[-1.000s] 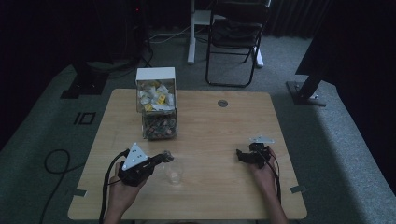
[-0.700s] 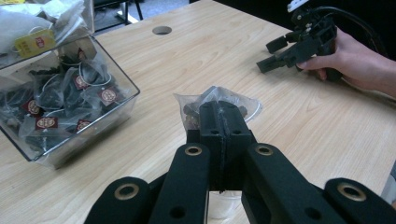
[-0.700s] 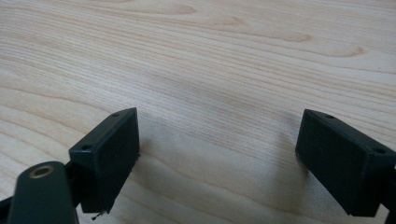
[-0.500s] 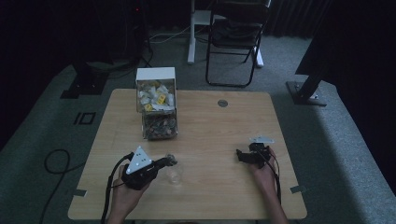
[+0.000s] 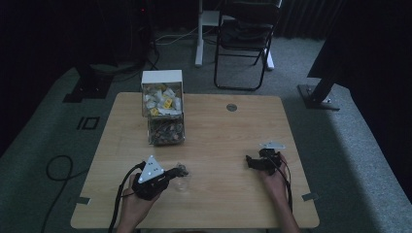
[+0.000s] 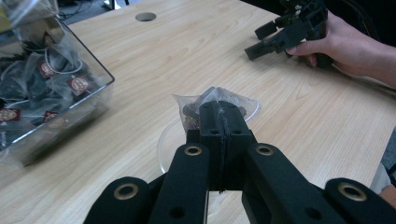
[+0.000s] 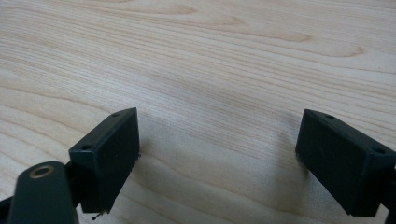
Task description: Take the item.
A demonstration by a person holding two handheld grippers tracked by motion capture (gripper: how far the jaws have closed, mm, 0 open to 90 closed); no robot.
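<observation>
My left gripper (image 6: 219,112) is shut on a small clear tea bag (image 6: 189,106) with dark contents. It holds the bag just over the rim of a clear glass (image 6: 164,140). In the high view the left gripper (image 5: 179,171) is near the table's front left, with the glass (image 5: 183,184) beside its tips. My right gripper (image 7: 217,140) rests low over bare wood, its jaws wide apart and nothing between them. It lies at the front right (image 5: 249,160), held in a hand, and the left gripper view shows it farther off (image 6: 273,39).
A clear box of dark tea bags (image 5: 165,129) stands at the table's (image 5: 228,136) back left, with a white-topped box of light packets (image 5: 162,96) stacked on it. A grommet hole (image 5: 231,107) sits near the far edge. A folding chair (image 5: 245,34) stands beyond.
My left gripper has shifted slightly toward the near edge with the tea bag still in it. The right gripper has stayed put.
</observation>
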